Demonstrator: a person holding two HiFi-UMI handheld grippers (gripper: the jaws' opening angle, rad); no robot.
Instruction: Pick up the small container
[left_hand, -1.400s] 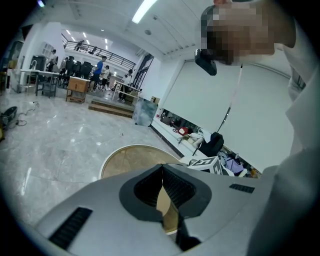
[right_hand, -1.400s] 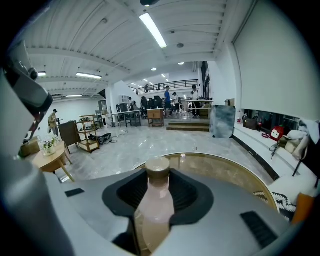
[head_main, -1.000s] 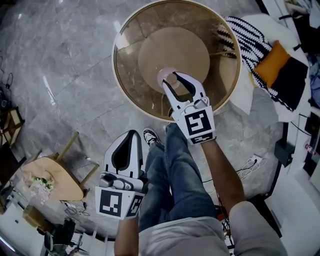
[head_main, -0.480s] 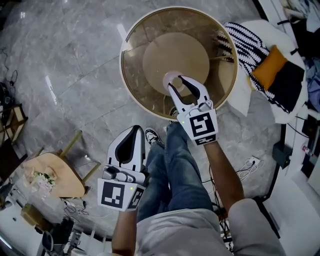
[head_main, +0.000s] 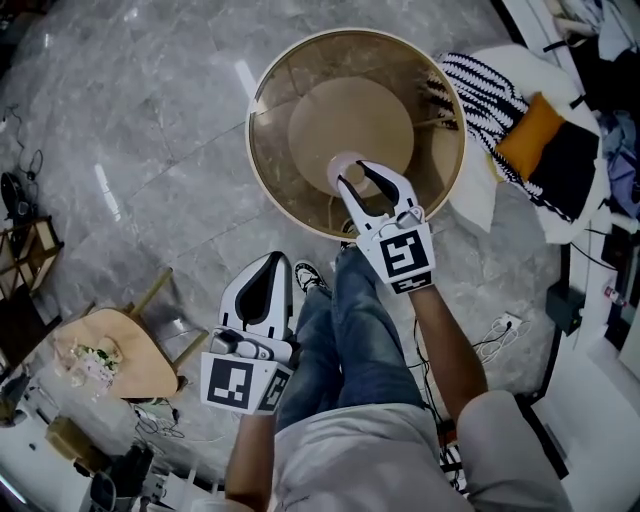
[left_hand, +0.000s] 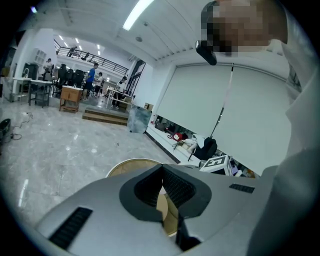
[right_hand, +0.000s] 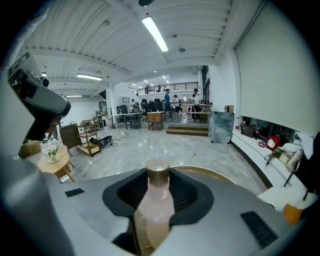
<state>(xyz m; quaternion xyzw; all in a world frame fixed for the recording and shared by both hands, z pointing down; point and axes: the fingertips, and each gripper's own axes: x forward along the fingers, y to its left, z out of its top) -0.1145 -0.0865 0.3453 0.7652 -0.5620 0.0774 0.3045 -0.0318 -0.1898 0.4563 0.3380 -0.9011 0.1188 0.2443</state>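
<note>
The small container (head_main: 343, 168) is a pale pink bottle with a gold cap (right_hand: 158, 169), and it stands upright between the right gripper's jaws. My right gripper (head_main: 362, 183) is shut on its body (right_hand: 156, 207), above the near part of the round glass table (head_main: 262, 170). My left gripper (head_main: 267, 263) hangs low beside the person's left leg, away from the table. Its jaws are shut with nothing between them, and its tips (left_hand: 162, 173) point towards the table's rim (left_hand: 125, 164).
The person's legs in jeans (head_main: 350, 340) are just below the table. A small wooden table with flowers (head_main: 110, 365) stands at the lower left. A white seat with a striped throw (head_main: 490, 80) and an orange cushion (head_main: 530, 135) is at the right. Cables (head_main: 495, 330) lie on the marble floor.
The head view has shifted a little. The right gripper still holds the bottle over the same part of the table, and the left gripper stays by the leg.
</note>
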